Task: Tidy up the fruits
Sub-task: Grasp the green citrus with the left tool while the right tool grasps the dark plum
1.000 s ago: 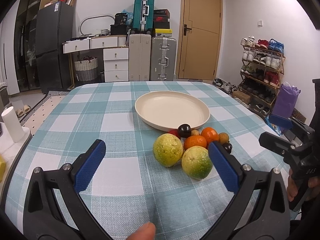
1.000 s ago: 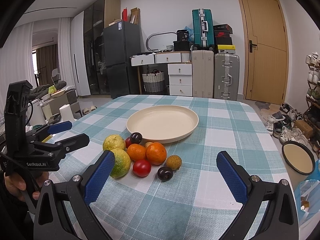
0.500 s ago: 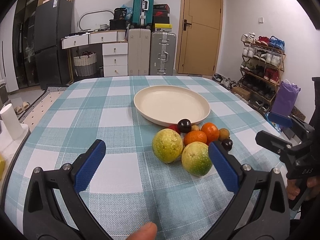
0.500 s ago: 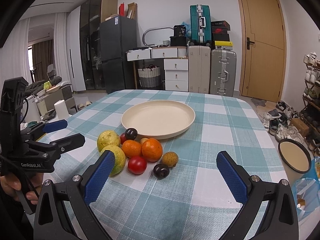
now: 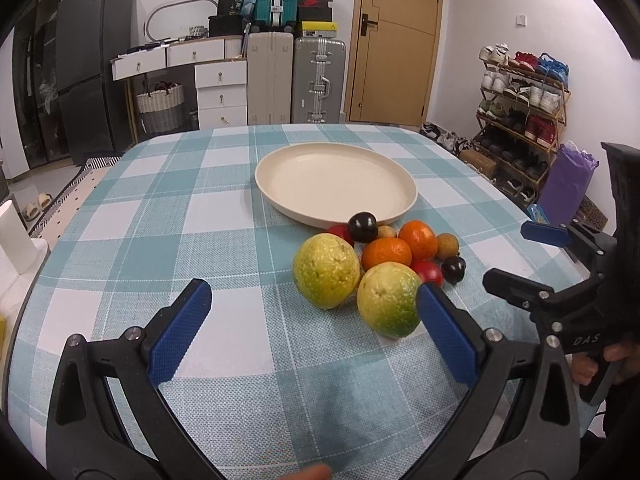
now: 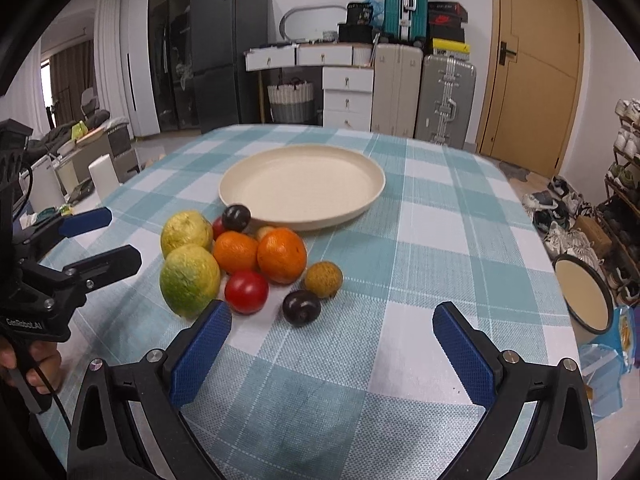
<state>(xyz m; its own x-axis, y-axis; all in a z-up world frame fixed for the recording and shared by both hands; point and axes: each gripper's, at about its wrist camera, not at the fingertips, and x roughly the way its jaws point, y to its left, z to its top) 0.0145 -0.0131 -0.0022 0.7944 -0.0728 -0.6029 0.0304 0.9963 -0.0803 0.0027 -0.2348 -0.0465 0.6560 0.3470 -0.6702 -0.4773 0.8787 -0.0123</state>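
Your left tool (image 5: 314, 312) is spread wide and holds nothing, hovering low over the checked counter (image 5: 168, 248); its right blue pad (image 5: 446, 334) sits just beside the nearer yellow-green citrus (image 5: 388, 300), though whether they touch cannot be told. Going from left to right in that view, you have a second yellow-green citrus (image 5: 326, 270), then the nearer one, and behind them two oranges (image 5: 400, 246), a red tomato (image 5: 429, 273), two dark plums (image 5: 363, 227) and a small brown fruit (image 5: 447, 245), all bunched together on the cloth. The cream plate (image 5: 336, 184) lies just behind the pile with no fruit on it.

Your right tool (image 6: 332, 330) is likewise spread and empty, held near the front of the pile; its left pad (image 6: 202, 354) is just beside the nearer citrus and the tomato. The nearer plum lies in front of its opening, the brown fruit just behind that. To the far right, off the counter, stands an enamel bowl (image 6: 584, 300).
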